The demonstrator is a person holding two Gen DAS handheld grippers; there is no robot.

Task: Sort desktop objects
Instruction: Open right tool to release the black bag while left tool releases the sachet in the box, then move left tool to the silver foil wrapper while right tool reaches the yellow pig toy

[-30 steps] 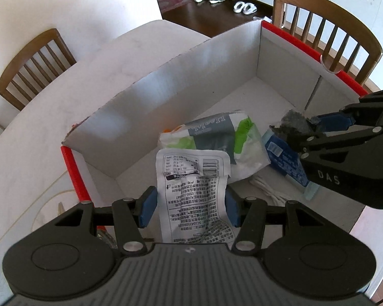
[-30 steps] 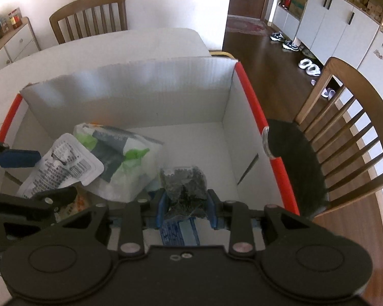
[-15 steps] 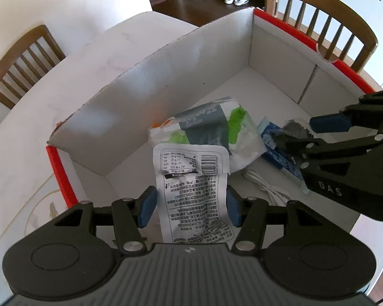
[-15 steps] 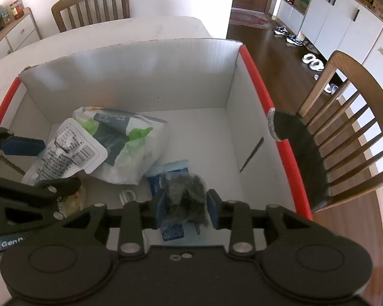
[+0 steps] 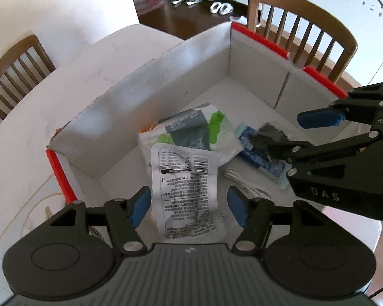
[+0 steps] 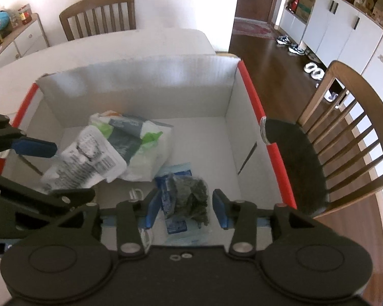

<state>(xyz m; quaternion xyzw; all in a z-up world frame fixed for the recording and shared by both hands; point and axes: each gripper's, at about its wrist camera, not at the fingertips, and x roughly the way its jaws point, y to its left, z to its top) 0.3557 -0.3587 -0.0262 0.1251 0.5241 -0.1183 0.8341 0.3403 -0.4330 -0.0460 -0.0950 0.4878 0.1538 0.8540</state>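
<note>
The white printed packet (image 5: pixel 186 191) lies crinkled in the box (image 5: pixel 166 76) between the left gripper's (image 5: pixel 189 206) open jaws; the right gripper (image 6: pixel 186 211) gapes around a dark packet (image 6: pixel 191 199).

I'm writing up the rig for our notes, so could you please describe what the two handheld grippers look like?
Both are matte black plastic linkages with silver pivot screws and blue pads on the fingertips. The left gripper has a ribbed grey body flanked by two round black housings. The right gripper has the same round housings and white "DAS" lettering on its side. No sleeves or hands show.
</note>
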